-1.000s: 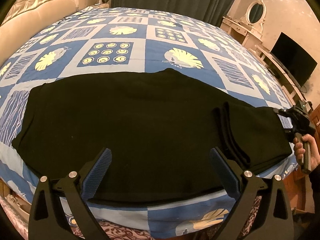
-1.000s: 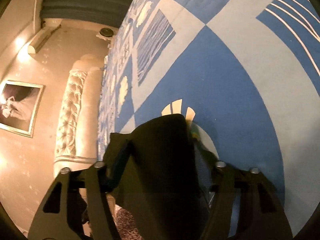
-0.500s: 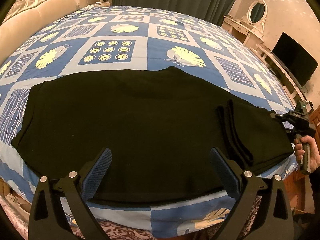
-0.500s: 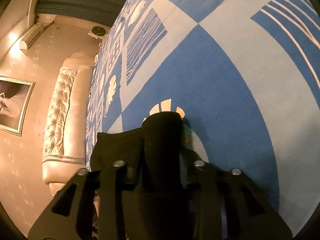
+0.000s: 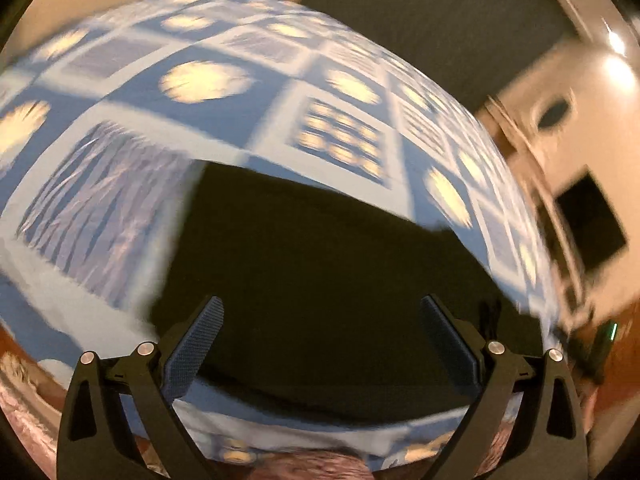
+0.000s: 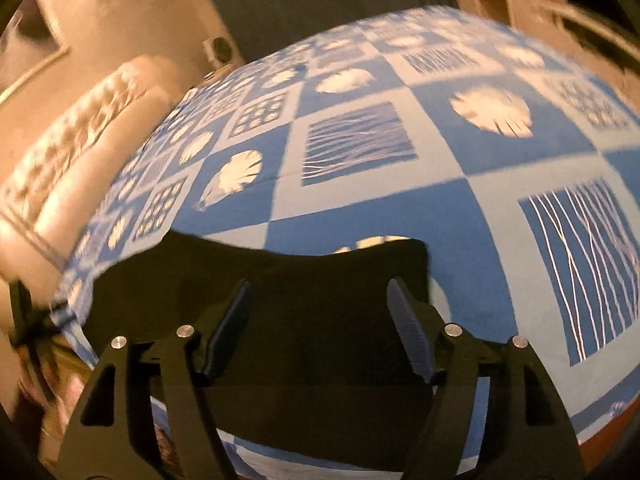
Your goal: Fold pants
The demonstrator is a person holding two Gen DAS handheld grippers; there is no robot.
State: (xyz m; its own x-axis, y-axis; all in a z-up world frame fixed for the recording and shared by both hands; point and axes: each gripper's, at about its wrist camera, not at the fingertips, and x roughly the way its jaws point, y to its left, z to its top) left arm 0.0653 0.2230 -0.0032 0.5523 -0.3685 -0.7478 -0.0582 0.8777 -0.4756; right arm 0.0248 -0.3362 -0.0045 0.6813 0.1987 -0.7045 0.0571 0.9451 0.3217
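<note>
You are hovering your left gripper and right gripper, both spread wide and gripping nothing, over the limp black pants lying along the bed's near edge; pinch hem corners.

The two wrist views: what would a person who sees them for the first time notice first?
First the black pants, a large dark shape lying flat on the near part of the bed, under both grippers. Next the blue and white patchwork bedspread with pale shell motifs, which fills most of each view. Both the left gripper and the right gripper are open above the fabric, holding nothing.
</note>
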